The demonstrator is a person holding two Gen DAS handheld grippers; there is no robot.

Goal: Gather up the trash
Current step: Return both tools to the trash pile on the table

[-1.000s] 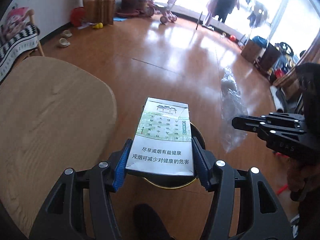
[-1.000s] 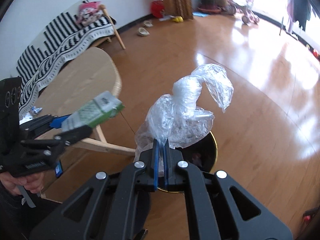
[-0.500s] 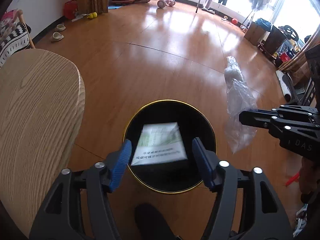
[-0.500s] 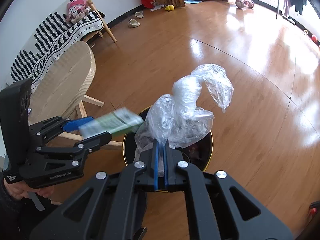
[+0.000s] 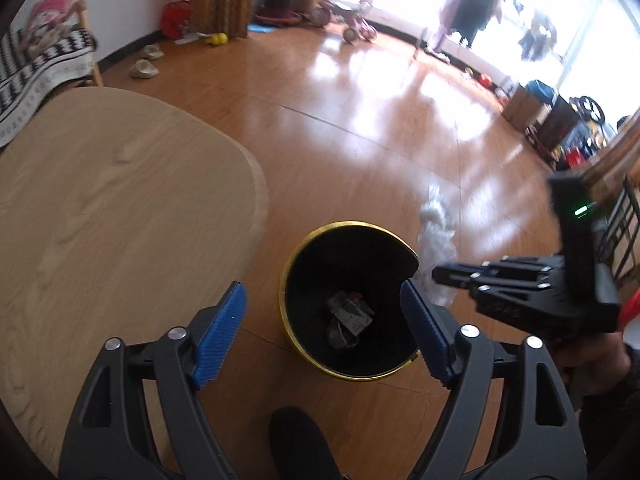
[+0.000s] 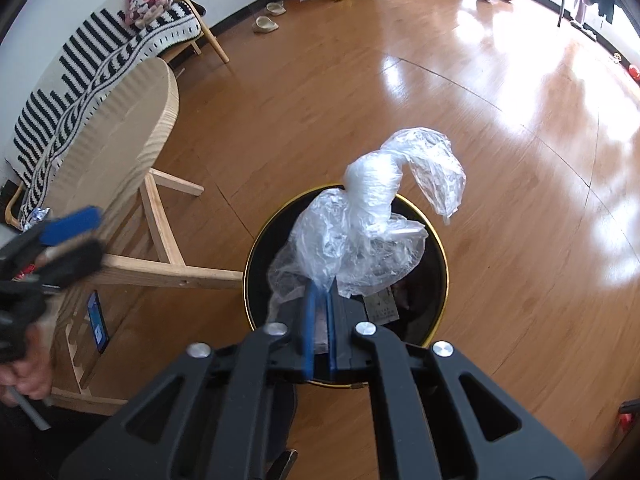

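Note:
A black bin with a gold rim (image 5: 288,272) (image 6: 442,256) stands on the wooden floor, with a cigarette pack (image 5: 352,314) (image 6: 382,304) and other scraps lying at its bottom. My left gripper (image 5: 322,328) hangs above the bin's left side, its jaws opening and nothing between them. My right gripper (image 6: 318,320) is shut on a crumpled clear plastic bag (image 6: 372,232), held right over the bin's mouth. In the left wrist view the bag (image 5: 438,236) and the right gripper (image 5: 436,274) show at the bin's right edge.
A light wooden table (image 5: 100,216) (image 6: 120,132) stands left of the bin, its legs close to the rim. A bench with a striped blanket (image 6: 100,60) lines the wall. A dark shoe (image 5: 300,444) is just below the bin. Slippers, toys and boxes lie far off.
My left gripper let go of the cigarette pack, which fell into the bin, and its jaws spread wider. My right gripper sank with the plastic bag toward the bin.

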